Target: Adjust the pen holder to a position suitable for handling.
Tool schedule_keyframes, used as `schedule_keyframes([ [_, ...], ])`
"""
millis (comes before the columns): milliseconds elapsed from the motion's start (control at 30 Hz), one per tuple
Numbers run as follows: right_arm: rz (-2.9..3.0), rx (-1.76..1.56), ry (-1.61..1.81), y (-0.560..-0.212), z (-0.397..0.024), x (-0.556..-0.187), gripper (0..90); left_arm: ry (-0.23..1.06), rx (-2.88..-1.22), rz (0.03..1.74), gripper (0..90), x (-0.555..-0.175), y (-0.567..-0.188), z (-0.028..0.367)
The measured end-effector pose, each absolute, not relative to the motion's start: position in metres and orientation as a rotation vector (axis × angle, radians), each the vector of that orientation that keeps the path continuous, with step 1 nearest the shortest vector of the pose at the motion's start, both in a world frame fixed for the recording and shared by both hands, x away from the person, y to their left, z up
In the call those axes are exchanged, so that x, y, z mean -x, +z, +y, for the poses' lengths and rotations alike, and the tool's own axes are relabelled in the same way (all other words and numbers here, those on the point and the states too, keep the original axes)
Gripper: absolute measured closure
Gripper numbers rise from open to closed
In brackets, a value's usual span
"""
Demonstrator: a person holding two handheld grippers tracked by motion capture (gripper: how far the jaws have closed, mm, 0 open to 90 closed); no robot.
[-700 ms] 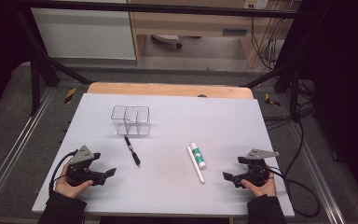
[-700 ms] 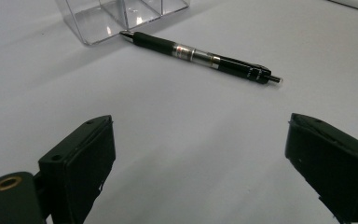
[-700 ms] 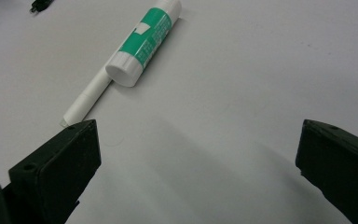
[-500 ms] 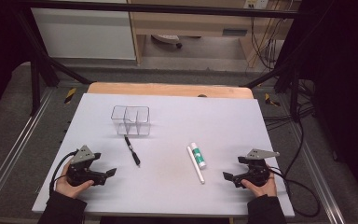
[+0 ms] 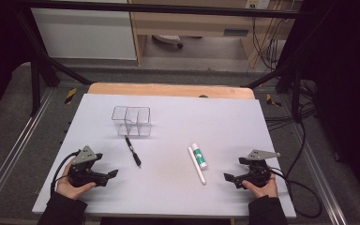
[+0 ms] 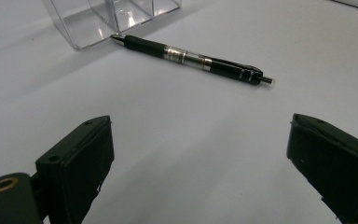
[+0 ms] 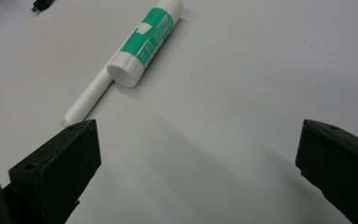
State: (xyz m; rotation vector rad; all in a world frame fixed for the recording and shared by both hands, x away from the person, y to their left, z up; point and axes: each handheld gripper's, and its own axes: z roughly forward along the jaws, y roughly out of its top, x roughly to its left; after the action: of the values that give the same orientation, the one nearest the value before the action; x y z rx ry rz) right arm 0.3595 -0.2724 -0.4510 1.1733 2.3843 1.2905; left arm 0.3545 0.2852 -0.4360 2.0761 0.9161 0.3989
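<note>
**Both tongs spread and empty near the tabletop's front edge**

The left tongs (image 5: 114,174) rest low at the near left of the white tabletop (image 5: 225,122), gripped by the person's left hand (image 5: 72,183). Their jaws stand wide apart with nothing between them; in the left gripper view (image 6: 198,163) only bare surface lies between the two black pads. Ahead of these tongs and a little toward the middle lies a black pen (image 6: 191,59), flat on the tabletop, well clear of the jaws. Its tip points at a clear plastic organiser (image 5: 131,120) with compartments, which stands just beyond the pen; the tip lies just beside the organiser's wall.

The right tongs (image 5: 227,177) sit at the near right, held by the right hand (image 5: 261,186), jaws likewise spread and holding nothing (image 7: 198,158). Ahead of them, toward the left jaw's side in the right gripper view, lie a green-and-white glue stick (image 7: 147,42) and a thin white pen (image 7: 89,100), side by side and touching. The white pen's near end comes close to the left jaw; the glue stick lies a bit farther off.
</note>
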Motion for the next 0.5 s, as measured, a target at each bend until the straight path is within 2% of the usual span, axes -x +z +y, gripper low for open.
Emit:
schedule_keyframes([
  [500,2.389,-1.168,1.277,-0.4519,-0.2721,-0.3598,0.4,0.430,-2.103,0.888,7.8,-0.3592,-0.4266,0.2796],
])
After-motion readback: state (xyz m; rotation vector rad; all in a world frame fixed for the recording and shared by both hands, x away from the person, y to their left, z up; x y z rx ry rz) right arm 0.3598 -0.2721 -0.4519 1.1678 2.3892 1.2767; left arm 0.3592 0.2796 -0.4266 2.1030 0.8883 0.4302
